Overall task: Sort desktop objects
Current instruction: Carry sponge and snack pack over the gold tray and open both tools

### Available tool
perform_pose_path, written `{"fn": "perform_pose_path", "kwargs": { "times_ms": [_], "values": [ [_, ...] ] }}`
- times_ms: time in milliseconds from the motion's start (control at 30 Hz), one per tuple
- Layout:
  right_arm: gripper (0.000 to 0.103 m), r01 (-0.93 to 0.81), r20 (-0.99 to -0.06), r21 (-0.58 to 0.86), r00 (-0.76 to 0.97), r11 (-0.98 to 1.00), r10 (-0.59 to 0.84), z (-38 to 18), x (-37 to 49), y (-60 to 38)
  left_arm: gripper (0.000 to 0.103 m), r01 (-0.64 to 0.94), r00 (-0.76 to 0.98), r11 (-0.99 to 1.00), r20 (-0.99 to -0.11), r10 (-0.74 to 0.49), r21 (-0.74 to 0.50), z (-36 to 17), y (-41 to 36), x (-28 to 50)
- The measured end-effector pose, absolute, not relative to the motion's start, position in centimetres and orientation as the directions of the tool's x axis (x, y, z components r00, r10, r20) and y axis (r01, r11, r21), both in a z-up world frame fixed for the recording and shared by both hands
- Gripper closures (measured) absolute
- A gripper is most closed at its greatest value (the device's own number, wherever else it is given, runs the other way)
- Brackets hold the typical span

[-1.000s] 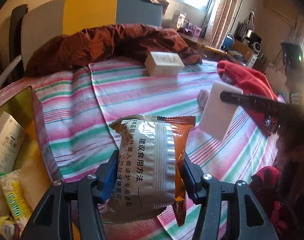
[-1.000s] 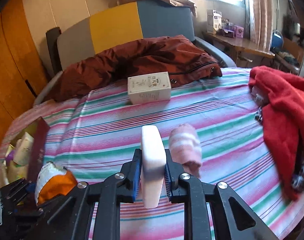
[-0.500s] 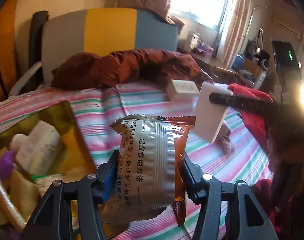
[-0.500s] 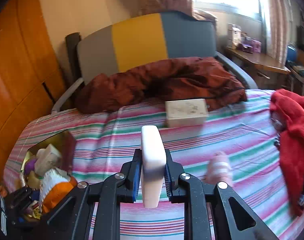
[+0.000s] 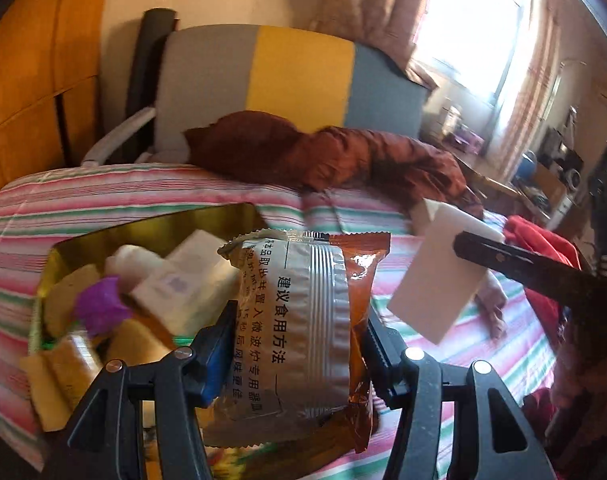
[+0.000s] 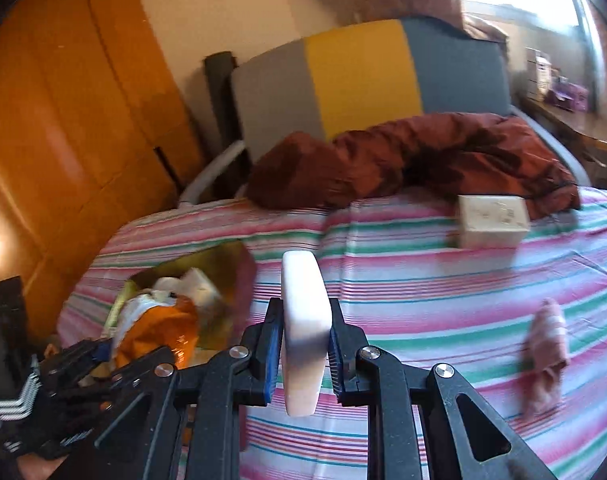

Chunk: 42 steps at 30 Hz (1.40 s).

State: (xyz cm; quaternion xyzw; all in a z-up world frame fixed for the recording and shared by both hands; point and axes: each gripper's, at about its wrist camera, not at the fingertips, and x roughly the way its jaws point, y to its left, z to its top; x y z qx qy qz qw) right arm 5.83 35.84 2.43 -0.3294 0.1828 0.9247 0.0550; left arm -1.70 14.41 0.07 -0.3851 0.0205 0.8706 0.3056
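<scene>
The left gripper (image 5: 299, 344) is clenched on a snack packet (image 5: 303, 320), silver and orange with printed Chinese text, its pads pressing both edges so the packet stands upright between them. The packet hangs over the near corner of a gold-lined box (image 5: 151, 226) that sits open on the striped cloth (image 5: 103, 196) covering the tabletop; inside the box lie a white carton (image 5: 183, 280), a small purple thing (image 5: 99, 308) and some yellowish packets (image 5: 59, 368), all crowded together. The right gripper (image 6: 305, 344) grasps a white block (image 6: 303, 320) on edge, its blue pads tight against both flat faces, and holds it in the air just to the right of the box. Farther back on the cloth a cream-coloured carton (image 6: 491, 222) rests against a rust-brown jacket (image 6: 423, 156), and a pink striped roll of fabric (image 6: 547, 340) lies well to the right. A chair with grey, yellow and blue panels (image 6: 359, 76) stands behind the tabletop.
</scene>
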Motion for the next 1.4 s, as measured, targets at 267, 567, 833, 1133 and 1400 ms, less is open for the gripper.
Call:
{"fn": "perform_pose_path", "kwargs": {
  "times_ms": [267, 567, 833, 1133, 1400],
  "values": [
    [0.082, -0.044, -0.598, 0.405, -0.768, -0.913, -0.229, 2.7, 4.0, 30.9, 0.045, -0.426, -0.584, -0.878, -0.674, 0.451, -0.218, 0.5, 8.9, -4.1],
    [0.082, 0.089, -0.634, 0.446, -0.670, -0.890, -0.385, 0.7, 1.4, 25.4, 0.045, -0.307, -0.634, -0.932, -0.689, 0.350, -0.192, 0.1, 5.7, -6.9],
    [0.082, 0.103, -0.713, 0.363, -0.609, -0.926, -0.347, -1.8, -0.8, 22.7, 0.045, -0.276, -0.619, -0.951, -0.732, 0.285, -0.137, -2.7, 6.3, -7.9],
    [0.077, 0.084, -0.758, 0.256, -0.601, -0.963, -0.254, -3.0, -2.9, 22.2, 0.041, -0.261, -0.623, -0.961, -0.744, 0.241, -0.093, -3.9, 7.6, -9.0],
    [0.054, 0.071, -0.753, 0.225, -0.620, -0.972, -0.219, -3.1, -2.7, 22.1, 0.036, -0.251, -0.654, -0.960, -0.710, 0.262, -0.124, -2.0, 7.0, -8.6]
  ]
}}
